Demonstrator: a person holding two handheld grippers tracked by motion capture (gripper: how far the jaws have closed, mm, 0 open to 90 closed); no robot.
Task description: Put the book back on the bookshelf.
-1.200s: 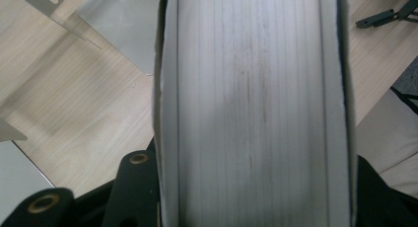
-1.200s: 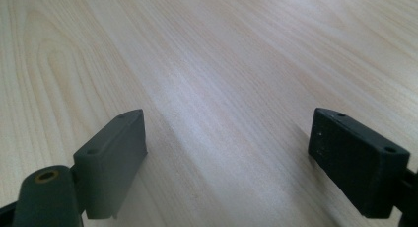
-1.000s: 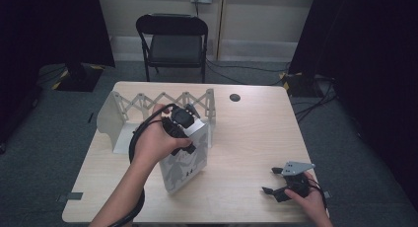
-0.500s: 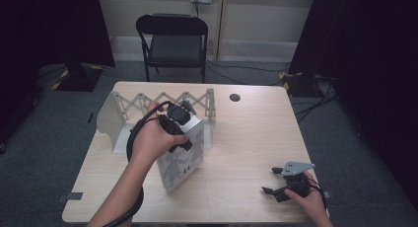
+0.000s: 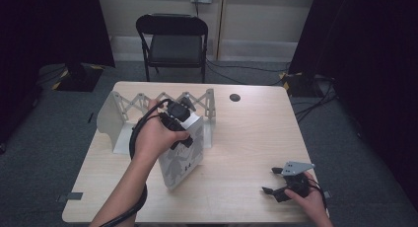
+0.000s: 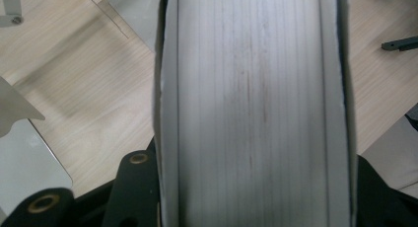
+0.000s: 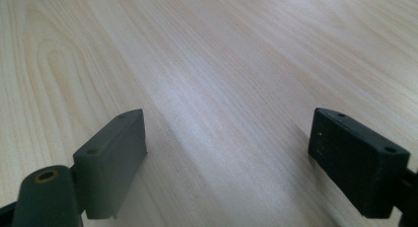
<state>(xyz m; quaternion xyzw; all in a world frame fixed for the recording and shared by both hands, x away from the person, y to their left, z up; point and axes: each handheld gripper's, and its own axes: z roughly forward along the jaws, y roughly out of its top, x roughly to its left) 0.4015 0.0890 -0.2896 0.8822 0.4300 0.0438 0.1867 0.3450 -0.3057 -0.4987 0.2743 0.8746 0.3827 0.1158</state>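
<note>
book point(image 6: 251, 108) cut off, cover print point(image 5: 183, 160) unreadable

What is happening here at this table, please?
A person works at a wooden table with a hand-held gripper in each hand. The left hand-held gripper is shut on the top edge of a thick white book, which stands tilted on the table in front of a grey folding rack. The right hand-held gripper rests near the table's front right corner, jaws open, with nothing between them.
</note>
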